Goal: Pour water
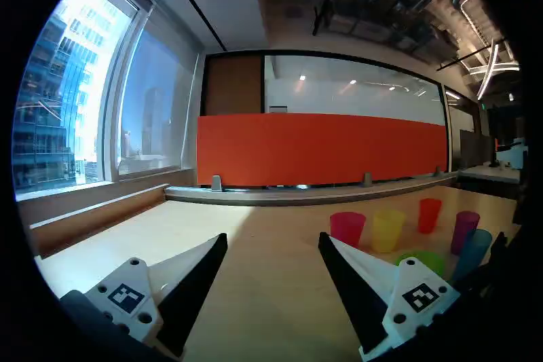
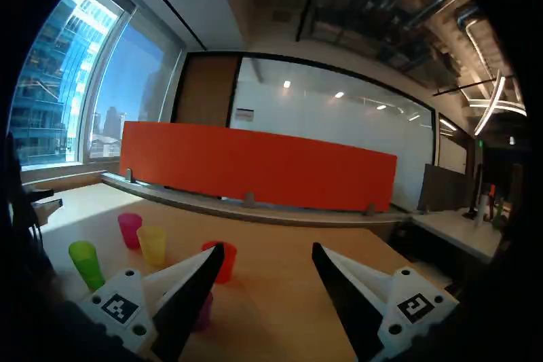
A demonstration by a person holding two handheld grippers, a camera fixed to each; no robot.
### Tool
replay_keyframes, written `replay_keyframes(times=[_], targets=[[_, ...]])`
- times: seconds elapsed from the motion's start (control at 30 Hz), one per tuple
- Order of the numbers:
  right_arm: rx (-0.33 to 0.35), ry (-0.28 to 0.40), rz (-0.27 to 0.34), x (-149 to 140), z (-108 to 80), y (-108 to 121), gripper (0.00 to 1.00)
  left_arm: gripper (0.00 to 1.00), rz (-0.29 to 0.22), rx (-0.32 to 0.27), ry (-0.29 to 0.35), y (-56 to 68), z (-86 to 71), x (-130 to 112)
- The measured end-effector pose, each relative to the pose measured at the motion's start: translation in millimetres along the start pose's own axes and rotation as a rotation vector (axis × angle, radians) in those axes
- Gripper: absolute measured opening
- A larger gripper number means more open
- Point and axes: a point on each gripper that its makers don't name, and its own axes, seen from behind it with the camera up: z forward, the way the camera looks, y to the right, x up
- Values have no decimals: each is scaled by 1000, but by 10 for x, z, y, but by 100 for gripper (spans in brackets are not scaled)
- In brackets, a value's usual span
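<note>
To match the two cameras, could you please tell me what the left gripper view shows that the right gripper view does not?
Left gripper view: the open left gripper and a blue cup. Right gripper view: the open right gripper and small upright items on a side desk. Both: the orange panel, the window, the table, and the green cup, pink cup, yellow cup, red cup and purple cup.

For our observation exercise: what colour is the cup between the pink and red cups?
Yellow; the cup shows best in the left gripper view.
</note>
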Motion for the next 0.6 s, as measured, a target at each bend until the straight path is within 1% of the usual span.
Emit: replay_keyframes(times=[0.3, 0.47, 0.6], targets=[[9, 29, 30, 31, -55, -10, 100, 100, 2, -2, -2, 2, 6, -4], [8, 60, 29, 63, -87, 37, 100, 100, 3, -2, -1, 2, 4, -6], [-5, 82, 23, 46, -63, 101, 100, 100, 3, -1, -2, -2, 4, -2]])
